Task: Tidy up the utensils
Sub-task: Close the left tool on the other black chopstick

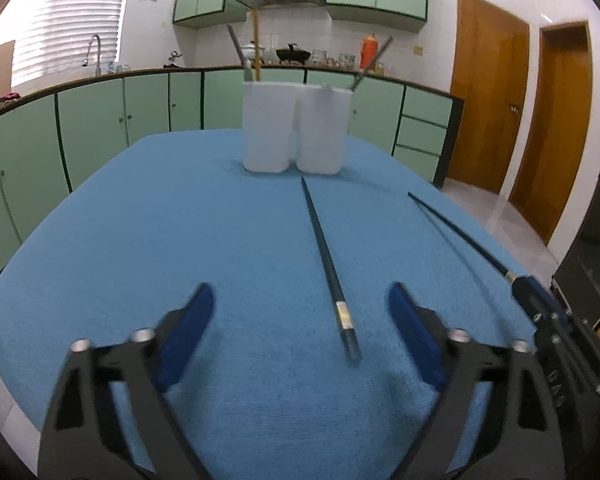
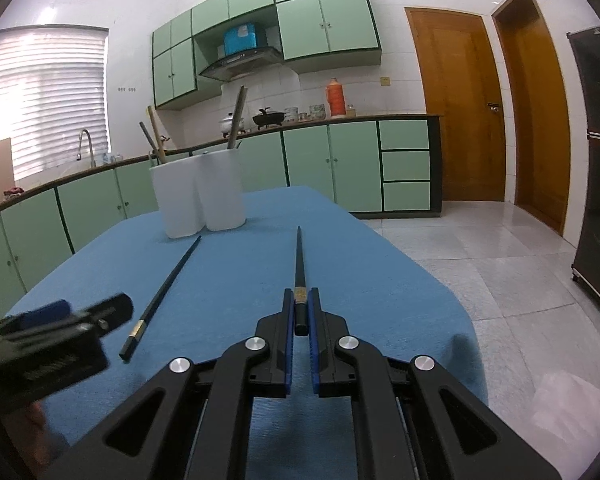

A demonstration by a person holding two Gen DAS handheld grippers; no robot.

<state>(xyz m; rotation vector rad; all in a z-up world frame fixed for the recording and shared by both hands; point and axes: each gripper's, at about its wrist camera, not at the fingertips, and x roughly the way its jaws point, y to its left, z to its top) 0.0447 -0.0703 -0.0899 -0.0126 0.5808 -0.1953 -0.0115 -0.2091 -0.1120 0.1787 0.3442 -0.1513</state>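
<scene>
Loose chopstick (image 1: 327,260) on worktop (image 1: 160,240), long axis toward containers (image 1: 296,128), between left gripper (image 1: 300,332) wide-open empty jaws; right gripper (image 2: 300,312) clamps second chopstick (image 2: 299,264)

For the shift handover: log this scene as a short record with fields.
surface: table with blue cloth
holders: two white containers side by side at the far end, a few utensils standing in them
loose item: black chopstick lying on the cloth
left tongs: open, nothing gripped, loose chopstick's thick end lies between the fingers
right tongs: shut on second black chopstick, tip pointing toward the containers
</scene>
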